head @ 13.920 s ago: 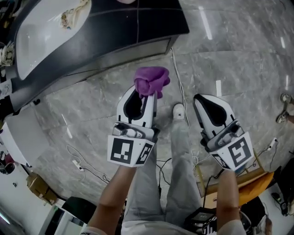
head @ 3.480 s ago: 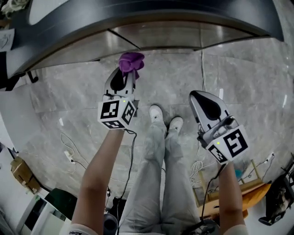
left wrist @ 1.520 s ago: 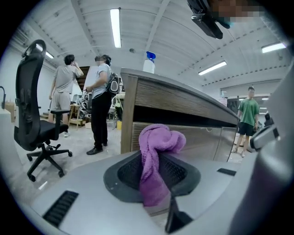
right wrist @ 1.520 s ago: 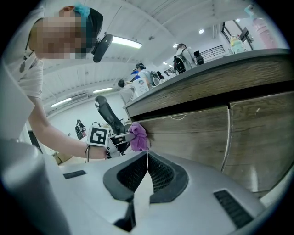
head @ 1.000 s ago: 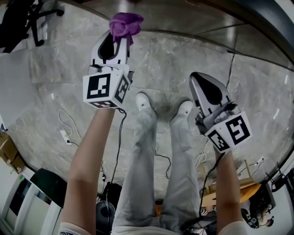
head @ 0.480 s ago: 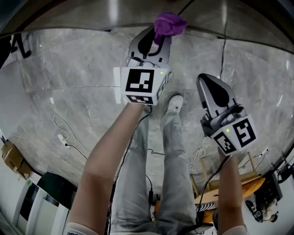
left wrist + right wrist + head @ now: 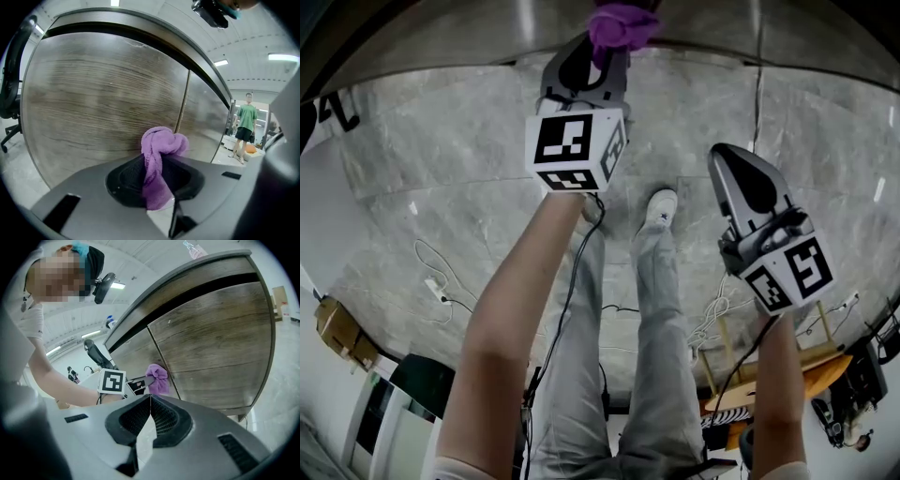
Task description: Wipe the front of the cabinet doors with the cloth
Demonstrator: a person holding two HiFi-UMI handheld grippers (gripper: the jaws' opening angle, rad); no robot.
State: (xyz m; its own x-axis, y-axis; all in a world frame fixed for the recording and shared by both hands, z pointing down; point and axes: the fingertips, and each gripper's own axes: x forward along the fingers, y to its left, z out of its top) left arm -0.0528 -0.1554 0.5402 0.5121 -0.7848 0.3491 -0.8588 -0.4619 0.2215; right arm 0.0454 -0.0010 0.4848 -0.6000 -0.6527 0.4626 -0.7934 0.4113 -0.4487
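While left gripper (image 7: 592,56) pinches the crumpled purple cloth (image 7: 161,140) between its 2 fingers, wad past the tips against brown wood-grain cabinet door (image 7: 103,98), right gripper (image 7: 150,399) closed, empty.

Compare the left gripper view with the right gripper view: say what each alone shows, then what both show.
Left only: a bystander in a green shirt. Right only: the left hand-held gripper seen from the side, and the right hand-held gripper, shut and empty. Both: the purple cloth at the wood-grain cabinet doors.
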